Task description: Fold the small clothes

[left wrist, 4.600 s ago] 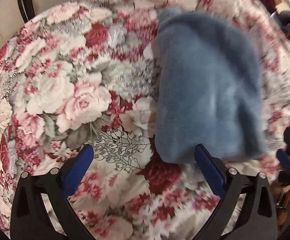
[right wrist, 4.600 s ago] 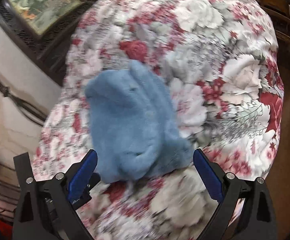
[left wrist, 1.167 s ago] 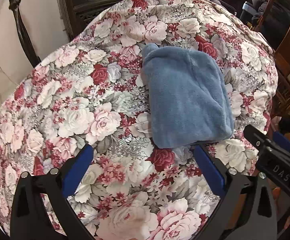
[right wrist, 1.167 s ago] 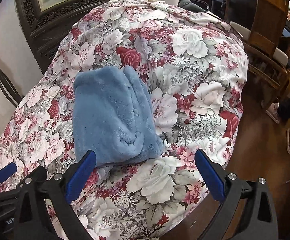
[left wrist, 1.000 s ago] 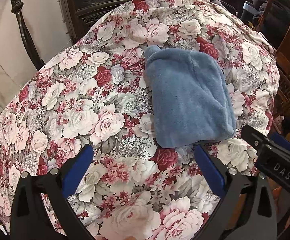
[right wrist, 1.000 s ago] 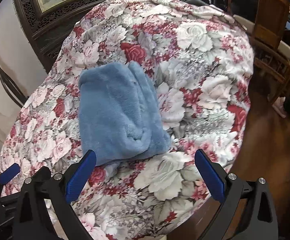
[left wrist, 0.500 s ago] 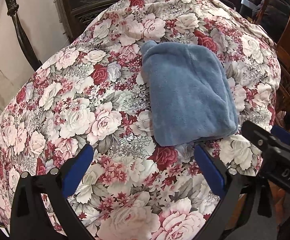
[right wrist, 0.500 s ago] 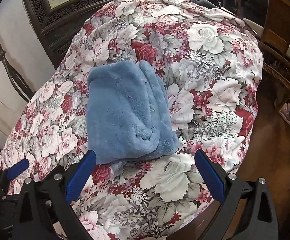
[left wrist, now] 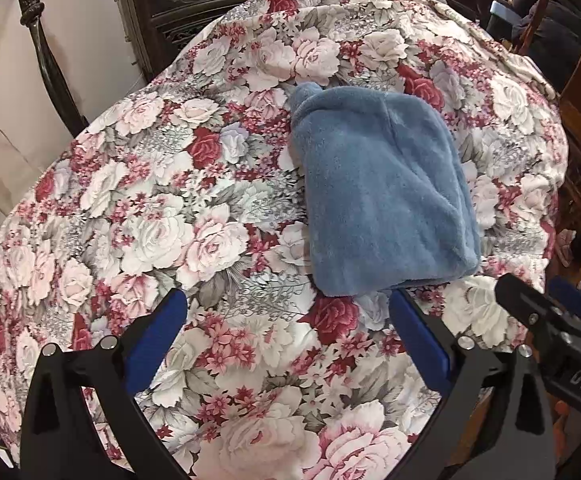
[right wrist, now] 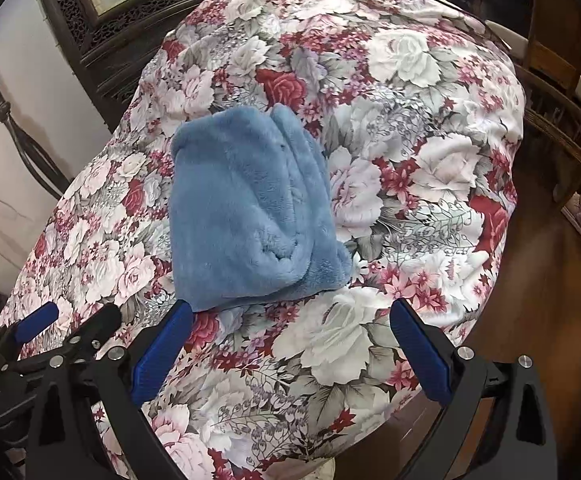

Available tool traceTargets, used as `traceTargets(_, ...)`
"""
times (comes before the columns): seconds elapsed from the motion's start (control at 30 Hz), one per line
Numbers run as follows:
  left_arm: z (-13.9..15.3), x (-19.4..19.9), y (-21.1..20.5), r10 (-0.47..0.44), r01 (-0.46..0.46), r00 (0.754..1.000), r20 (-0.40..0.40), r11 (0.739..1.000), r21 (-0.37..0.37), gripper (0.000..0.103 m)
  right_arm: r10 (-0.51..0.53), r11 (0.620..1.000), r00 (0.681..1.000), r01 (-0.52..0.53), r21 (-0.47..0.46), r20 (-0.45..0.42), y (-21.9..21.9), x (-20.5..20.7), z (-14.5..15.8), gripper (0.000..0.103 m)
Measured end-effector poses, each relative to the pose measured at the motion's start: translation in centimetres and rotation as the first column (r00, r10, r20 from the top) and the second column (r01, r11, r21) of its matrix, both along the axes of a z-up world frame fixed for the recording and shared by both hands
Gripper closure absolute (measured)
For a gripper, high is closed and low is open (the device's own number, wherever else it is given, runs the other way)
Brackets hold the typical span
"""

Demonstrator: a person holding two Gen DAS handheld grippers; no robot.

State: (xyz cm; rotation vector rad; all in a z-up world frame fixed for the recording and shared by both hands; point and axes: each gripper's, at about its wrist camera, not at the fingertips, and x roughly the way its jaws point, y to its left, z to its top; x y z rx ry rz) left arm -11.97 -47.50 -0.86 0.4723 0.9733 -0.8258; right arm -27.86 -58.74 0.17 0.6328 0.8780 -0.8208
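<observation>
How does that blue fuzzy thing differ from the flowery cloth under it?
The blue garment is one plain colour; the floral cloth is printed with pink, white and red roses. The garment looks thick and fluffy, the cloth thin and smooth. The garment is folded into a compact bundle with layered edges showing in the right wrist view, while the cloth is spread wide and drapes over the edges. Both are soft fabric, and neither gripper touches them.

The garment (left wrist: 382, 196) was a plush, matt blue fleece on a smooth printed floral cloth (left wrist: 194, 236), each gripper (left wrist: 286, 336) (right wrist: 290, 340) looked like matt black plastic with blue pads (left wrist: 156, 344) and shiny metal screws, and the frame (right wrist: 102, 44) and chair (right wrist: 550, 24) were dark polished wood.
</observation>
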Motion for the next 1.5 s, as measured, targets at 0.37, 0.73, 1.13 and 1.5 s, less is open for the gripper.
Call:
traceTargets(0.37,-0.32,0.30,-0.01,0.006,-0.006,1.000,-0.017,1.000,0.002,0.005,0.012,1.000,1.000,-0.012,0.029,-0.006,-0.25,0.27,-0.50,0.004)
traceTargets(0.73,-0.44,0.28,-0.13,0.007,-0.006,1.000,-0.019,1.000,0.005,0.005,0.011,0.999,1.000,-0.011,0.032,-0.006,-0.27,0.26,-0.54,0.004)
traceTargets(1.13,-0.59,0.18,-0.22,0.010,-0.009,1.000,-0.022,1.000,0.006,0.005,0.014,0.999,1.000,-0.013,0.033,-0.008,-0.40,0.25,-0.57,0.004)
traceTargets(1.5,-0.59,0.18,-0.22,0.008,-0.008,1.000,-0.024,1.000,0.005,0.005,0.016,0.999,1.000,-0.016,0.033,-0.009,-0.48,0.31,-0.57,0.004)
